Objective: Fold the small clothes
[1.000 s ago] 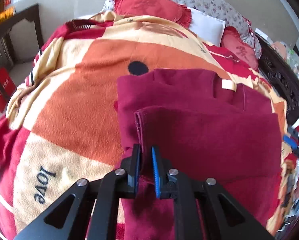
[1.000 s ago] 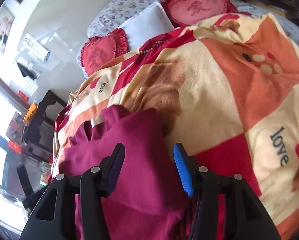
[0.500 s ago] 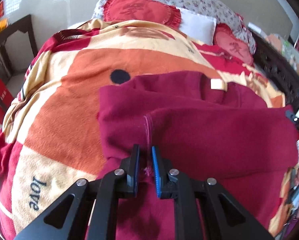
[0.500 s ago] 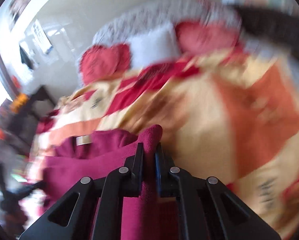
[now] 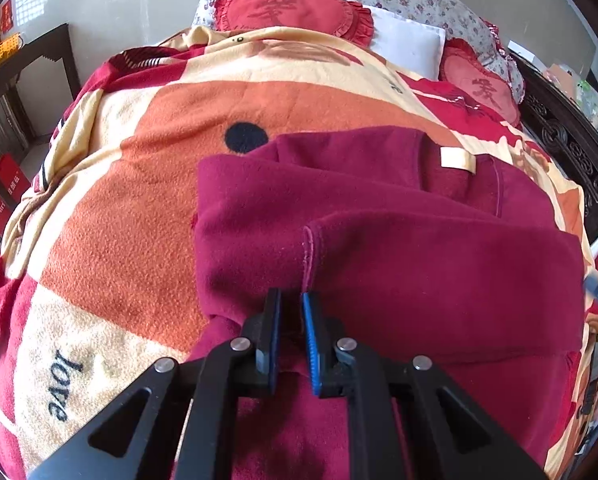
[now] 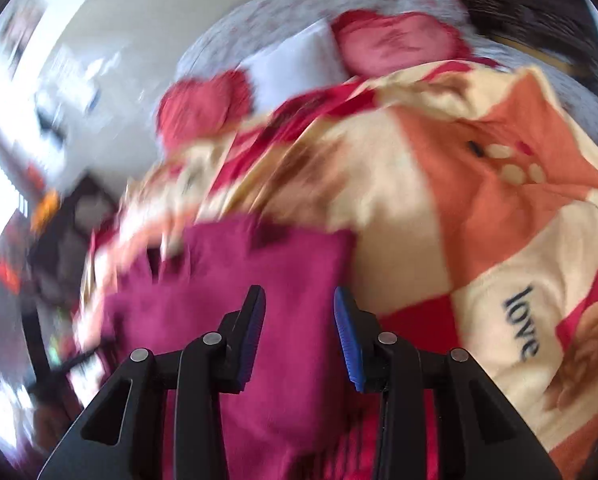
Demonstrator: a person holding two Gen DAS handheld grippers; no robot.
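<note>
Keep the left hand-held gripper [image 5: 290, 322] clenched on the hemmed edge of the maroon fleece garment [image 5: 399, 248] spread ahead on the patterned fleece blanket [image 5: 147, 168] of the bed. Let the right hand-held gripper [image 6: 299, 328], jaws opening above the fleece (blurred), release cleanly without dragging the fold.

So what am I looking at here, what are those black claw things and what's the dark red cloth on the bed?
Those black claws are two hand-held grippers; a person carries one in each hand. Each picture comes from a camera on one gripper, looking along its fingers. In the left-hand view, the left gripper is shut on a seam of a maroon fleece garment, partly folded on a patterned fleece blanket covering a bed. Heart-shaped red cushions sit at the head. The right-hand view is blurred; the right gripper is opening over the same garment, its pads not pressing the cloth.
</note>
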